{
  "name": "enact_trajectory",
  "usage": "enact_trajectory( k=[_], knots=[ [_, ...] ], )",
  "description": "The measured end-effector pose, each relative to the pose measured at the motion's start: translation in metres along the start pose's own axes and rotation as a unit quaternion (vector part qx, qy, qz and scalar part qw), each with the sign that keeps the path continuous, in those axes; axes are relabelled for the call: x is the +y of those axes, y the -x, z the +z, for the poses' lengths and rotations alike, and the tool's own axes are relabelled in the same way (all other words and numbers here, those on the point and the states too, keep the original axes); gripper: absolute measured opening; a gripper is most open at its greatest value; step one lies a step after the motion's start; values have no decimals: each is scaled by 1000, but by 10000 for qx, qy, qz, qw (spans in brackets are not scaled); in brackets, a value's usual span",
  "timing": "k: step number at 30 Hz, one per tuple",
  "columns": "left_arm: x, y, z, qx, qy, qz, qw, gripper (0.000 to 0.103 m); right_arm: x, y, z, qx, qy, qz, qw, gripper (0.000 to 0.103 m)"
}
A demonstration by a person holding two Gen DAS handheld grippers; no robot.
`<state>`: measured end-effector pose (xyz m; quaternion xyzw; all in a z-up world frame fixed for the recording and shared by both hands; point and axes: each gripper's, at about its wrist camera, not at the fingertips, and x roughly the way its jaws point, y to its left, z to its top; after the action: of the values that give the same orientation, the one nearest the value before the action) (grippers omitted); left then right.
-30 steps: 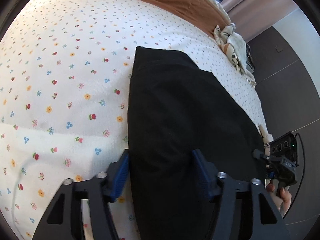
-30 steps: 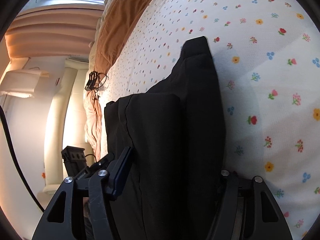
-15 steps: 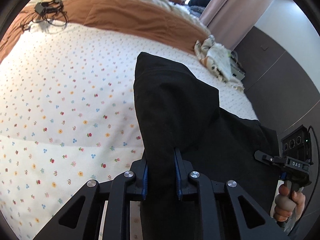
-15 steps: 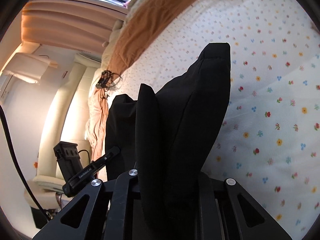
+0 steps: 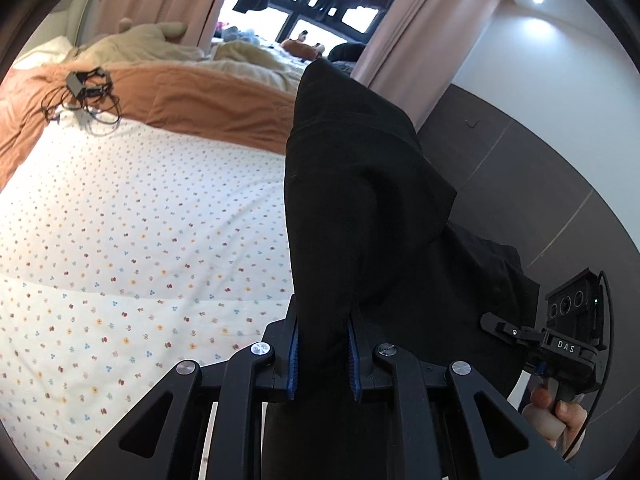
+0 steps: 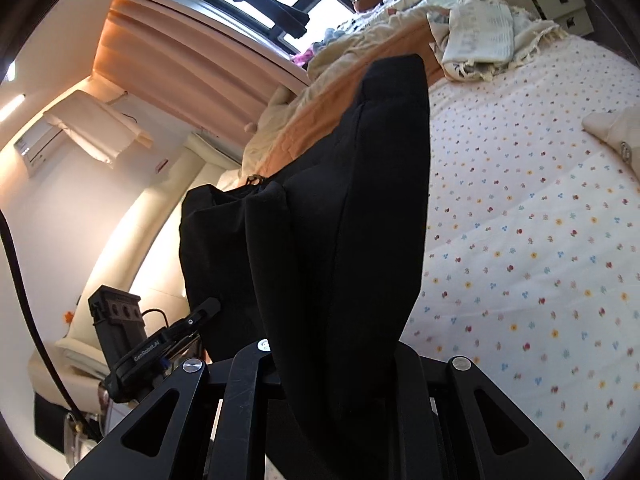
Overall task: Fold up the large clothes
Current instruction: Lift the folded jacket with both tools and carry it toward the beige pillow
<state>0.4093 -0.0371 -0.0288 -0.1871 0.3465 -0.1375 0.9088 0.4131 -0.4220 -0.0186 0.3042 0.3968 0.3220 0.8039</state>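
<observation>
Two tongs, left tongs [image 5: 323, 354] and right tongs [image 6: 334, 364], each clamped on limp black garment [image 5: 360, 208], above flower-print sheet [image 5: 140, 220]

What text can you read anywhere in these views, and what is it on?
"DAS": on the right gripper, seen from the left wrist camera.
"GenRobot.AI", small, my best reading: on the left gripper, seen from the right wrist camera.
Red wall sign: too small to read.
</observation>
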Motion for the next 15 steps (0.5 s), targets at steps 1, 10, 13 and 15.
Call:
enact_trajectory(
  k=[1, 10, 13, 15],
  knots=[
    [-6, 7, -1, -20, -35, -33, 10000, 19, 5, 6, -2, -27, 44, -25, 10000, 18],
    [-64, 57, 0, -184, -109, -460, 9987, 19, 44, 87, -10, -372, 366, -184, 9985, 17],
    [-88, 72, 2, -158, -111, -627, 9978, 19, 57, 116, -10, -481, 444, -250, 9975, 17],
    [-103, 78, 4, -148, -157, -706, 9973, 19, 64, 137, -9, -570, 493, -295, 9967, 17]
  ],
)
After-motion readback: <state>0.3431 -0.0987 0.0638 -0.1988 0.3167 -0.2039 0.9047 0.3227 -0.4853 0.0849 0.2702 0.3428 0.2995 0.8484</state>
